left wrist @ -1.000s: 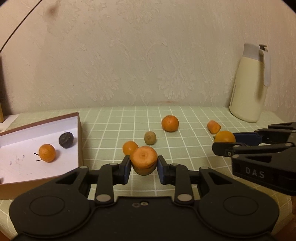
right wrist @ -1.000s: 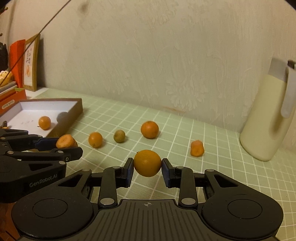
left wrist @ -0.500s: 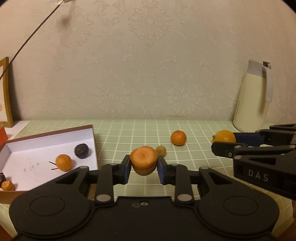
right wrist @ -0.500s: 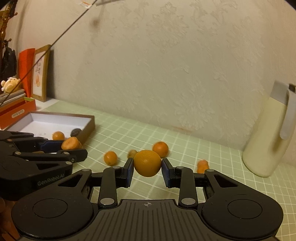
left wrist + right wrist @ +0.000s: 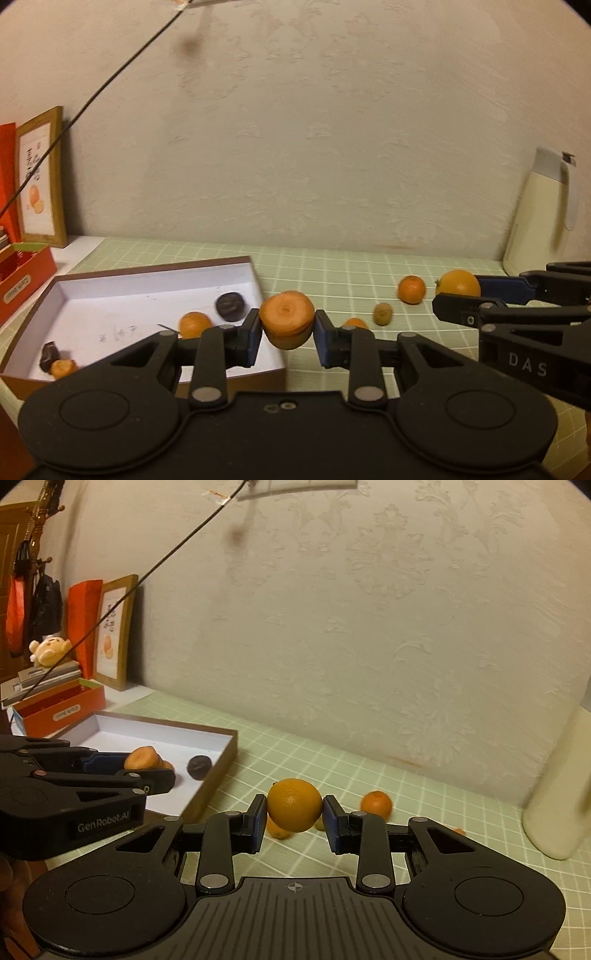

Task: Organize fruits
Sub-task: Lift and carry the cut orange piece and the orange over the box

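In box [image 5: 255,275]: four pieces, at your 10 o'clock | Left gripper [image 5: 287,334]: you clamp a cut fruit [image 5: 287,320] | Right gripper [image 5: 294,821]: you clamp an orange [image 5: 294,805] | Loose on table [image 5: 332,269], 1 o'clock: about three | Judged: midway.

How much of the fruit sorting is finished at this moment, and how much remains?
Partly done. The white box already holds an orange fruit, a dark round one and two small pieces in its near corner. In hand: the left gripper clamps a flat orange fruit, the right gripper a round orange. Left: at least three small fruits on the green checked table.
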The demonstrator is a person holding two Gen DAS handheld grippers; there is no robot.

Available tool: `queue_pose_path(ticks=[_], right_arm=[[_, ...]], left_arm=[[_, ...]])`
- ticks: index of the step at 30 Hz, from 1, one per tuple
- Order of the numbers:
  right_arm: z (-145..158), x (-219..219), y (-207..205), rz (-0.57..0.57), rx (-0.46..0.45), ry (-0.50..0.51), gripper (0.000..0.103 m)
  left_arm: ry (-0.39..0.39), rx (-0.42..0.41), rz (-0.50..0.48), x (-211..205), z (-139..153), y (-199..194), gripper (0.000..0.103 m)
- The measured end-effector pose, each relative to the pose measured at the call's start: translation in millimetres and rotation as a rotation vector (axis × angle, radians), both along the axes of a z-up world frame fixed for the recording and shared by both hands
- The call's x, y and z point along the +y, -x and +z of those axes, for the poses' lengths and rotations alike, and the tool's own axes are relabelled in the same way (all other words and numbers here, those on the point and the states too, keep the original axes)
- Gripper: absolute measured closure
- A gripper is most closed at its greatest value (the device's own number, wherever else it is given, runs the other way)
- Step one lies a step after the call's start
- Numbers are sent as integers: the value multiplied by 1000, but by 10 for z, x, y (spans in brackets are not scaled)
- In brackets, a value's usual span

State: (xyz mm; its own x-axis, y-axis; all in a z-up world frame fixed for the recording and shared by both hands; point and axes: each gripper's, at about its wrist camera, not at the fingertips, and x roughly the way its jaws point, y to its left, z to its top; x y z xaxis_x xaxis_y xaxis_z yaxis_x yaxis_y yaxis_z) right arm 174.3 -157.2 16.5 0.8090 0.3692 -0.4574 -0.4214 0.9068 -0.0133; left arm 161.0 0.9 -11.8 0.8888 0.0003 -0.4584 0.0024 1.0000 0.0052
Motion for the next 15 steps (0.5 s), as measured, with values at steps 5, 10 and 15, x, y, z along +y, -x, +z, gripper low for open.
queue_pose_path(ticks=[5, 10, 15], right_arm=[[21, 178, -10, 31, -9, -10, 70], [38, 337, -27, 60, -11, -24, 70], [52, 510, -59, 86, -13, -41, 70]], left_arm=[[1, -7, 32, 155, 33, 31, 83], [-1, -14, 62, 314, 47, 60, 83], [0, -18, 105, 511, 62, 75, 83]])
